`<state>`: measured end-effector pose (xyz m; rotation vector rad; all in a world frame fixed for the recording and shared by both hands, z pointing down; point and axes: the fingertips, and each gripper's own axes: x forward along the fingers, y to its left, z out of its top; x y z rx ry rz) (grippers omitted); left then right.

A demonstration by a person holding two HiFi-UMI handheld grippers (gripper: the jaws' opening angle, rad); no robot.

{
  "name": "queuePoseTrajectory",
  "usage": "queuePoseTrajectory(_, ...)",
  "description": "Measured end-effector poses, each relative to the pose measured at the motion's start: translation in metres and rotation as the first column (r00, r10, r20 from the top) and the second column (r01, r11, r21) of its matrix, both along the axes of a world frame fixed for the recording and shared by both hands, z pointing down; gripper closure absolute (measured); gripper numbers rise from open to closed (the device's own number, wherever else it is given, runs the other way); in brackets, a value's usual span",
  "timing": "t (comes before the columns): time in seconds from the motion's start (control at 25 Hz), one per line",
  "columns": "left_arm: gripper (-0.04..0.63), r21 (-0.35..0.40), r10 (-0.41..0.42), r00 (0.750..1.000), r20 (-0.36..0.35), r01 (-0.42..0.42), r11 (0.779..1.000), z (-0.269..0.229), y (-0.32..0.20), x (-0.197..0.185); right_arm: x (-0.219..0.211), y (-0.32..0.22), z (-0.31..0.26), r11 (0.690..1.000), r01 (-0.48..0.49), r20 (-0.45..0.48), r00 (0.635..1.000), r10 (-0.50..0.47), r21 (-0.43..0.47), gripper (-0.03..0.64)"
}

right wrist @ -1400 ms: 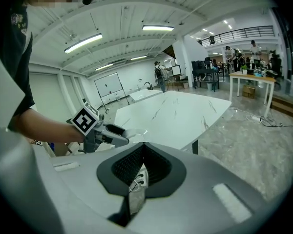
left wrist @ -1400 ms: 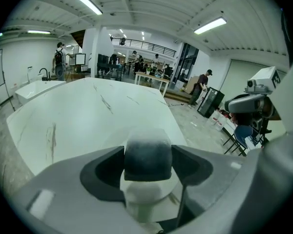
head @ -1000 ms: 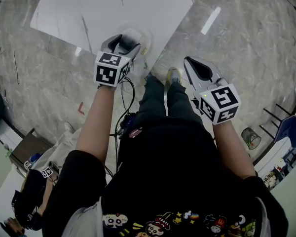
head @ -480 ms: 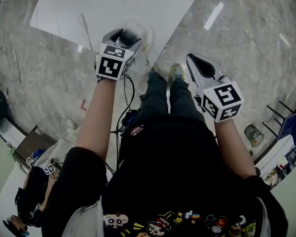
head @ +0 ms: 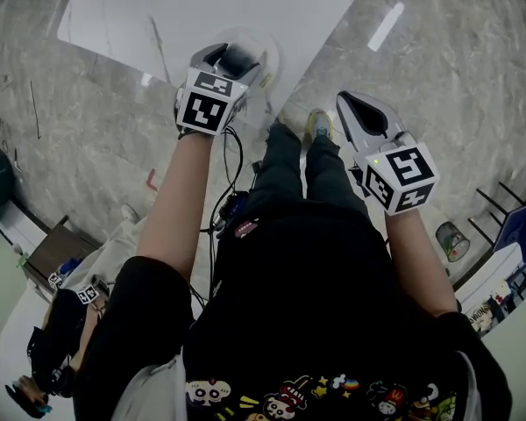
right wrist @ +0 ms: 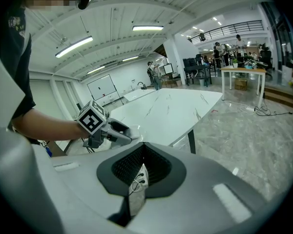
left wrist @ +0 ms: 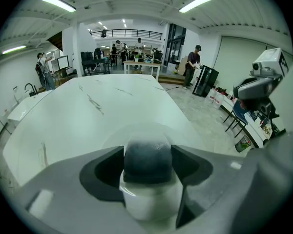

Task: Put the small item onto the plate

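The white marble-veined table (head: 158, 16) fills the far scene. The clear round plate (head: 265, 60) sits at the table's near right corner. The left gripper (head: 231, 60) hovers over the plate, and its jaws clamp the small white cylindrical item with a dark rounded cap (left wrist: 147, 162). The item's long axis appears to run along the jaws, cap leading, with the plate directly beyond. The right gripper (right wrist: 140, 167) is well apart, to the right over the floor, with its jaws closed on nothing.

Black cartoon-print T-shirt (head: 309, 323), dark trousers (head: 285, 174); grey left claw (head: 235, 58), right claw (head: 347, 103), black-and-white marker cubes (head: 208, 109)
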<state>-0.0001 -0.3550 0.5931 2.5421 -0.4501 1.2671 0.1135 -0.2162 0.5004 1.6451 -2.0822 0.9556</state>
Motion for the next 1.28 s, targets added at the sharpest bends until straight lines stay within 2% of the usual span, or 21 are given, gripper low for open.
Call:
queuePoseTrajectory(0.12,0.299,0.012,0.003,1.0,-0.008,-0.003,1.0,0.003,-0.003,-0.002,-0.003,-0.003,0.002,1.0,0.007,0.002,1.0,-0.007,0.0,0.592)
queuePoseTrajectory(0.32,0.299,-0.026,-0.006,0.999,-0.038,0.005,1.0,0.003,0.0,-0.002,-0.003,-0.002,0.001,1.0,0.007,-0.002,1.0,-0.007,0.0,0.592)
queuePoseTrajectory(0.56,0.299,-0.036,-0.008,0.998,-0.06,0.006,0.999,-0.002,0.003,-0.003,-0.001,0.002,-0.001,1.0,0.001,-0.009,1.0,-0.001,0.001,0.592)
queuePoseTrajectory(0.68,0.299,-0.02,-0.02,0.997,-0.076,0.019,1.0,-0.012,0.001,-0.003,-0.001,-0.001,-0.006,1.0,0.006,-0.011,1.0,-0.006,0.008,0.592)
queuePoseTrajectory(0.8,0.306,0.025,-0.043,0.994,-0.104,0.046,0.999,-0.027,-0.004,-0.005,-0.003,-0.005,-0.011,1.0,0.015,-0.015,1.0,-0.015,0.02,0.592)
queuePoseTrajectory(1.0,0.373,0.072,-0.077,0.984,-0.161,0.09,0.993,-0.059,-0.009,-0.018,-0.015,-0.015,-0.018,0.999,0.034,-0.021,0.999,-0.034,0.033,0.592)
queuePoseTrajectory(1.16,0.459,0.147,-0.121,0.971,-0.205,0.153,0.977,-0.089,-0.019,-0.035,-0.021,-0.027,-0.025,0.996,0.063,-0.029,0.998,-0.061,0.056,0.592)
queuePoseTrajectory(1.28,0.496,0.159,-0.154,0.957,-0.247,0.197,0.968,-0.112,-0.02,-0.049,-0.03,-0.037,-0.033,0.994,0.081,-0.035,0.996,-0.079,0.073,0.592)
